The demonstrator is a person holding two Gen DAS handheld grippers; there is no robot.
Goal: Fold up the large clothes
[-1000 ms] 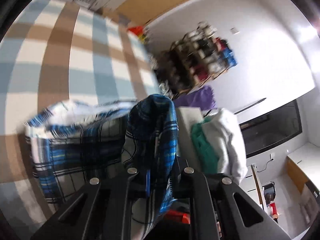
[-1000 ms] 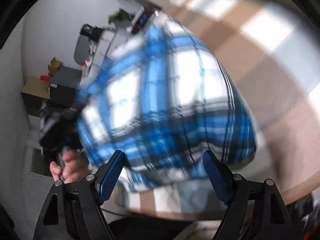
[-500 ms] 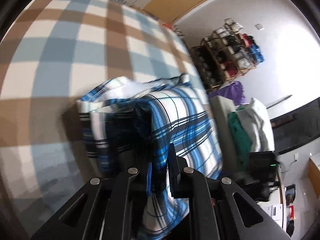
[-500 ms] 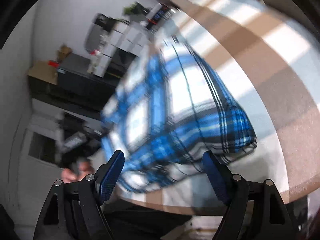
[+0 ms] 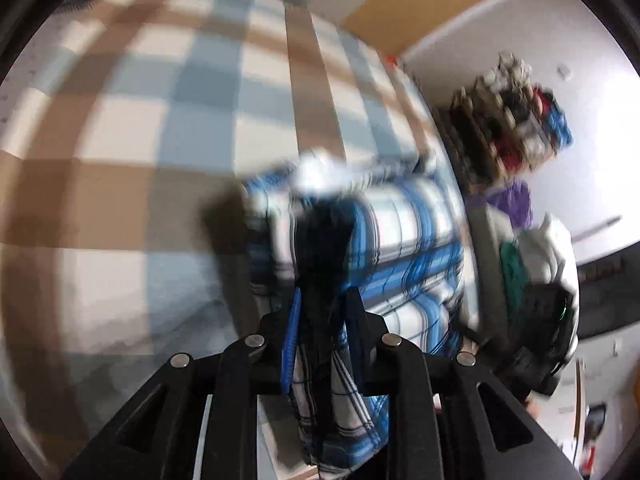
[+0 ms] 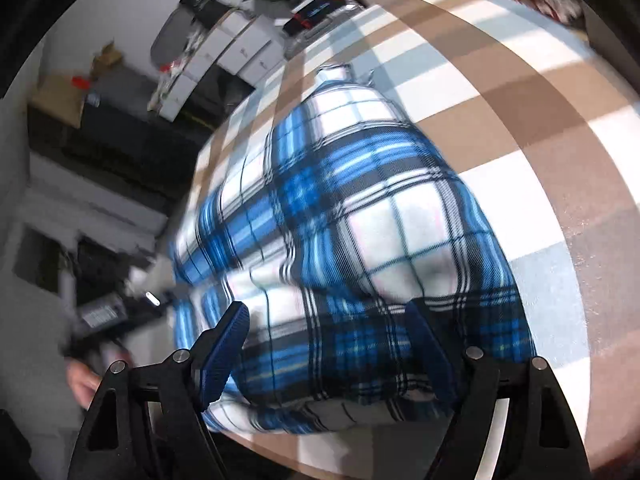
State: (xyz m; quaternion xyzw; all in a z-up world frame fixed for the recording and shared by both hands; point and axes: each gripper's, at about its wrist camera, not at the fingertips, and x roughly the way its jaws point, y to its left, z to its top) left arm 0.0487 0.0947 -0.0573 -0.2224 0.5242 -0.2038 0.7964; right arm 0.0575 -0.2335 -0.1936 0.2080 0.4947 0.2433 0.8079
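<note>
A blue, white and black plaid shirt lies folded in a bundle on the brown, blue and white checked cover. My left gripper is at the bundle's near edge with a dark fold of the shirt filling the narrow gap between its pads, and its jaws are opening. In the right wrist view the shirt fills the middle, by the edge of the checked cover. My right gripper stands wide open just over the shirt's near end, gripping nothing.
Past the cover's right edge lie a white and green pile of clothes, a purple cloth and a loaded rack. A hand shows at lower left. White boxes and dark furniture stand beyond the cover.
The left gripper has brought its fold over onto the bundle and tilted lower. The right gripper has rolled and come closer over the shirt, still open.
</note>
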